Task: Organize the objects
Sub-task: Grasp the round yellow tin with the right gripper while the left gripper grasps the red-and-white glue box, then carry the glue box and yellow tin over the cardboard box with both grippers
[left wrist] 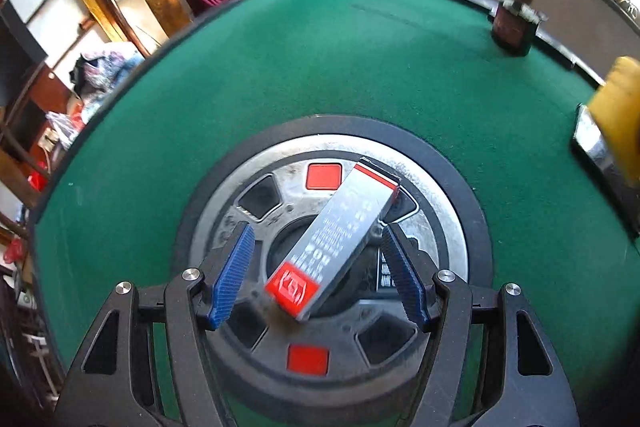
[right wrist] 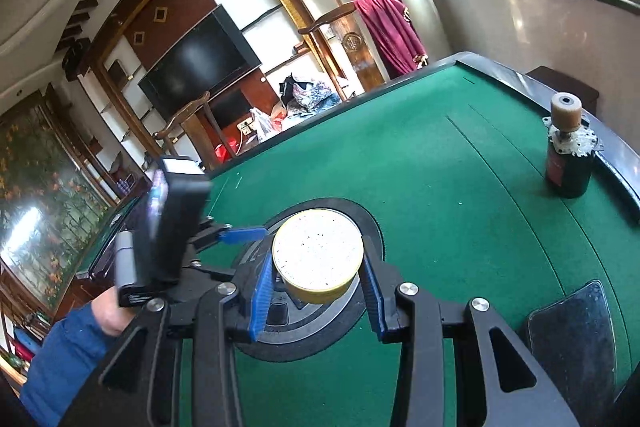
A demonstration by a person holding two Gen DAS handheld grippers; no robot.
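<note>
My left gripper (left wrist: 316,267) is open over the round metal hub (left wrist: 280,187) in the middle of the green table. A grey and red box (left wrist: 340,231) lies tilted on the hub between the open blue fingers, touching neither pad that I can see. My right gripper (right wrist: 318,281) is shut on a round yellow tin (right wrist: 318,255) with a pale lid and holds it above the hub (right wrist: 304,323). The left gripper (right wrist: 240,235) with its camera block shows at left in the right wrist view.
A dark bottle (left wrist: 514,23) with a cork top stands near the table's far right rim; it also shows in the right wrist view (right wrist: 568,155). A black phone (right wrist: 572,339) lies at the right. A yellow object (left wrist: 616,107) is at the right edge. Shelves and a chair stand beyond the table.
</note>
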